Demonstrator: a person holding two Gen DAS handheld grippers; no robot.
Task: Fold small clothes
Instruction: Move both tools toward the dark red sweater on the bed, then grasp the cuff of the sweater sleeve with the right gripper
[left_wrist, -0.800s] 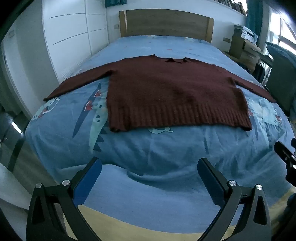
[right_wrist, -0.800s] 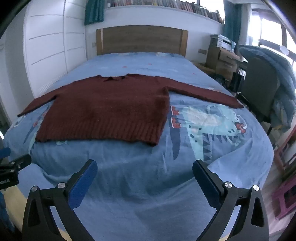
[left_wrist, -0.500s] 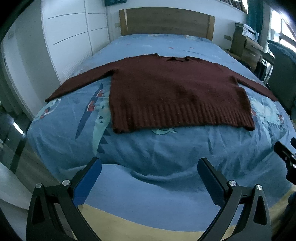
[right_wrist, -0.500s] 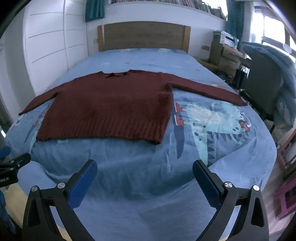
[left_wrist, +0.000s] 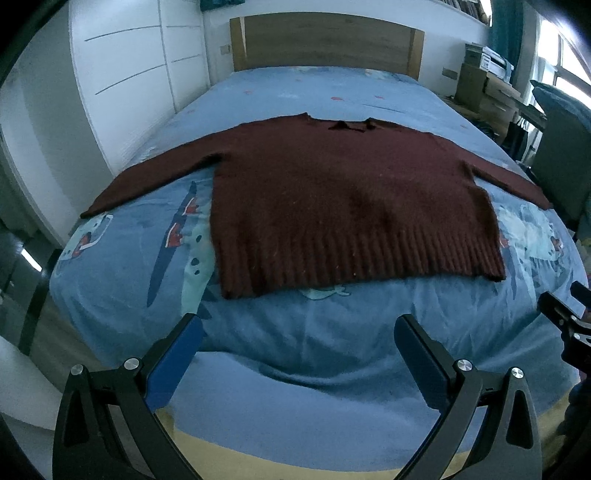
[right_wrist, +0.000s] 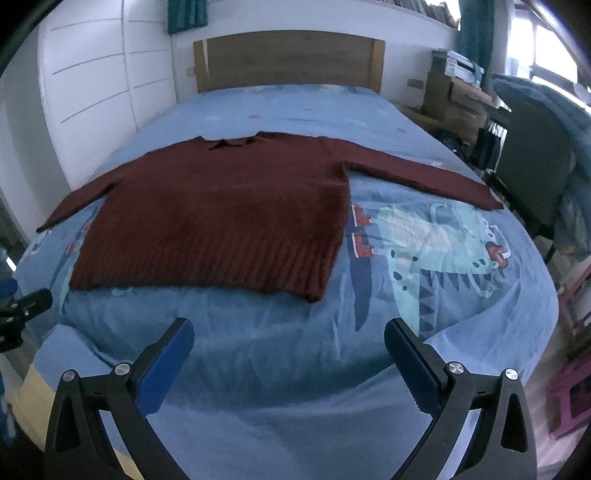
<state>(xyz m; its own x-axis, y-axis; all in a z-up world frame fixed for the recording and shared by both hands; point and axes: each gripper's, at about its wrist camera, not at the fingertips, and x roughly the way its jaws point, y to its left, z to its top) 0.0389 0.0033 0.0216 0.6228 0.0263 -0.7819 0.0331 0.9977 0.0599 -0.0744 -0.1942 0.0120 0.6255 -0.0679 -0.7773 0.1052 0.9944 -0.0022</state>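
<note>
Your left tongs (left_wrist: 297, 334) were spread wide and held nothing, their blue pads (left_wrist: 173, 360) hovering over the near edge of the bed (left_wrist: 295, 332). Your right tongs (right_wrist: 288, 338) were spread just as wide, also holding nothing, over the same near edge but further right. Each tool showed at the rim of the other's view: the right one at the right edge of the left camera, the left one at the left edge of the right camera.

Beyond both pairs lay the sweater (left_wrist: 347, 206) (right_wrist: 221, 214), dark red, flat on the blue dinosaur-print cover, well apart from the tongs. Its ribbed hem faced you and its collar pointed toward the headboard (left_wrist: 325, 40). Both sleeves were stretched outward, one to the left edge of the bed and one to the right.

To the far left stood a white wardrobe (left_wrist: 122, 74). To the right were stacked boxes (right_wrist: 458, 92) and a dark chair (right_wrist: 532, 155).
</note>
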